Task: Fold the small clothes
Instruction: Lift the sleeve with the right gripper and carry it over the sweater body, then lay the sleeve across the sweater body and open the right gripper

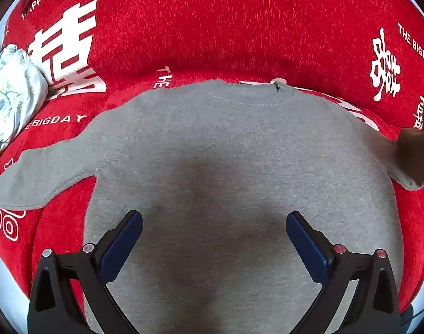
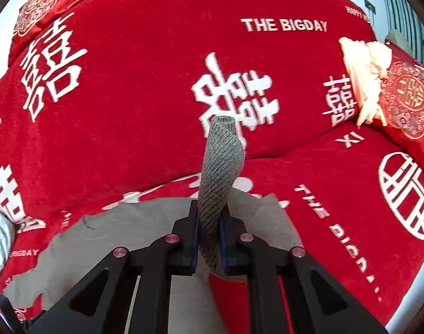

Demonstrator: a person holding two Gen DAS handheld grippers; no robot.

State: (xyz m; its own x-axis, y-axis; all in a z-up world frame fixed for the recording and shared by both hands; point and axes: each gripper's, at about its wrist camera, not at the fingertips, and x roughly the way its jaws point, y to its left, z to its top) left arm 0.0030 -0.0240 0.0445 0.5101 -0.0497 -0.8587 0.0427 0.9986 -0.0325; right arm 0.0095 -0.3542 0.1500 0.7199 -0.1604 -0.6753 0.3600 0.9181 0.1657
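A small grey sweater [image 1: 225, 150] lies flat on the red bedspread, neck away from me, its left sleeve [image 1: 39, 178] spread out to the left. My left gripper [image 1: 214, 222] is open and empty, hovering over the sweater's lower body. My right gripper [image 2: 209, 217] is shut on the ribbed cuff of the right sleeve [image 2: 221, 161], which stands up between the pads. The sweater's body [image 2: 128, 228] shows below it in the right wrist view. A dark blurred shape at the right edge of the left wrist view covers that sleeve's end.
The red bedspread [image 1: 212, 27] with white lettering rises into a fold behind the sweater. A floral bundle of cloth [image 1: 11, 89] lies at the left. A cream garment [image 2: 362, 78] and a red embroidered cushion [image 2: 409, 97] lie at the right, another cushion [image 2: 45, 2] at the far left.
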